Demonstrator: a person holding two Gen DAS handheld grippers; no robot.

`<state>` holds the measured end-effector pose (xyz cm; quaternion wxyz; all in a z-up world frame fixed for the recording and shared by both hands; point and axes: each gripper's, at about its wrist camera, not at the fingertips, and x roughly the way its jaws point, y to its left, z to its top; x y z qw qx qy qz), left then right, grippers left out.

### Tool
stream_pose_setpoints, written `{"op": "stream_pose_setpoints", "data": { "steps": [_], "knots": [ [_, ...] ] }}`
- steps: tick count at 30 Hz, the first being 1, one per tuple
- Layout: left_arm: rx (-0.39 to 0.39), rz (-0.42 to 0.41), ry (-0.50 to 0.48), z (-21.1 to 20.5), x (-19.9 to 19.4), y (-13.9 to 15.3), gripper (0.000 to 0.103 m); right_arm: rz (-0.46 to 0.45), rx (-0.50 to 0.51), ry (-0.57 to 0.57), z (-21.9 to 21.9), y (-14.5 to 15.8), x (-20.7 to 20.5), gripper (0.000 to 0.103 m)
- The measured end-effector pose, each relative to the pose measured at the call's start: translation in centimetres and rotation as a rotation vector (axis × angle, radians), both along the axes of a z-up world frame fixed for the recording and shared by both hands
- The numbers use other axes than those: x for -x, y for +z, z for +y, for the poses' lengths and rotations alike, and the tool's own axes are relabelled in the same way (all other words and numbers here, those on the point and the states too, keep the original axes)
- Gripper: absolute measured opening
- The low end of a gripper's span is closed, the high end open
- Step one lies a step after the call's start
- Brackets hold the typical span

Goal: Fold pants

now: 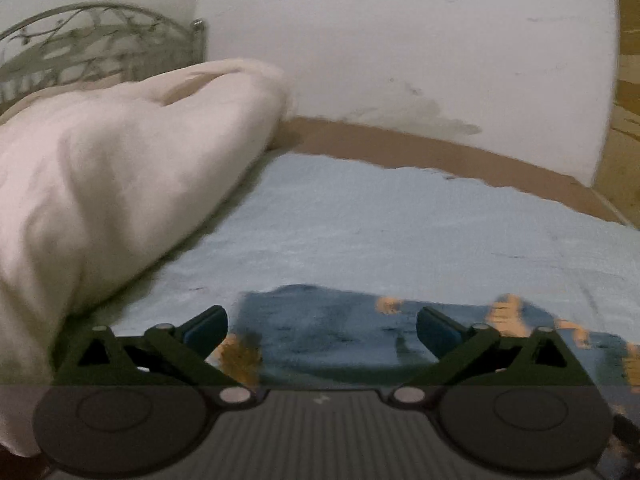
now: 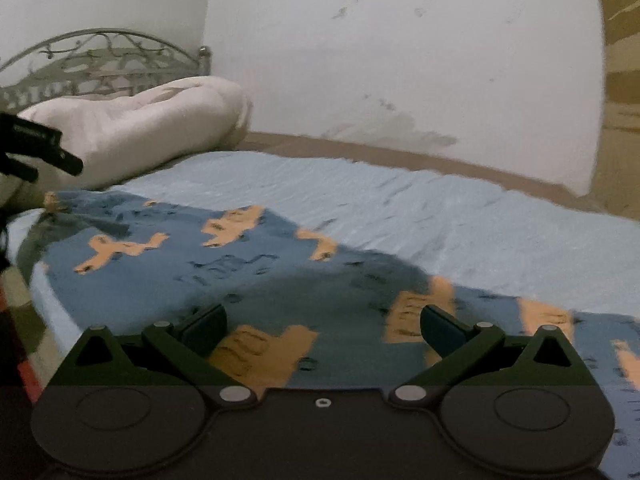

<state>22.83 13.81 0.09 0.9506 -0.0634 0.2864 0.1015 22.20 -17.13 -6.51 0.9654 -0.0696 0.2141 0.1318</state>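
Blue pants with orange prints point(image 2: 248, 264) lie spread flat on the light blue bed sheet point(image 2: 440, 208). In the left wrist view one end of the pants point(image 1: 320, 328) lies just ahead of and below my left gripper point(image 1: 322, 326), which is open and empty above it. My right gripper point(image 2: 324, 326) is open and empty, hovering over the middle of the pants. The left gripper's body point(image 2: 36, 148) shows at the left edge of the right wrist view, above the pants' far-left end.
A bulky white duvet point(image 1: 112, 184) is piled at the head of the bed on the left. A metal headboard point(image 1: 96, 44) stands behind it. A white wall point(image 1: 400, 60) and a brown bed edge point(image 1: 400, 144) run along the far side.
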Motion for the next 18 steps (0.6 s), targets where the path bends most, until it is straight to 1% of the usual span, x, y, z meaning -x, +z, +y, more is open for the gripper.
{"op": "stream_pose_setpoints", "data": {
  "steps": [2, 6, 9, 12, 14, 16, 18],
  "knots": [
    [0.025, 0.011, -0.042, -2.3, -0.9, -0.4, 0.102, -0.006, 0.028, -0.037, -0.8, -0.1, 0.0, 0.102],
    [0.113, 0.046, -0.158, -6.8, -3.9, -2.3, 0.102, -0.006, 0.076, -0.120, -4.1, -0.3, 0.2, 0.102],
    [0.121, 0.090, -0.203, -9.4, -6.5, -3.4, 0.102, -0.013, 0.084, -0.197, -7.4, -0.4, 0.9, 0.102],
    [0.141, 0.141, -0.184, -10.8, -9.1, -4.2, 0.102, -0.007, 0.075, -0.282, -10.2, -0.8, 1.7, 0.102],
    [0.160, 0.162, -0.166, -11.0, -10.7, -4.5, 0.101, -0.002, 0.027, -0.308, -11.7, -1.1, 2.3, 0.102],
    [0.140, 0.185, -0.142, -11.4, -12.0, -4.9, 0.101, -0.011, 0.012, -0.314, -12.2, -1.3, 2.7, 0.102],
    [0.104, 0.185, -0.124, -11.5, -12.8, -5.1, 0.101, -0.022, 0.015, -0.314, -12.1, -1.6, 2.7, 0.102]
  ]
}}
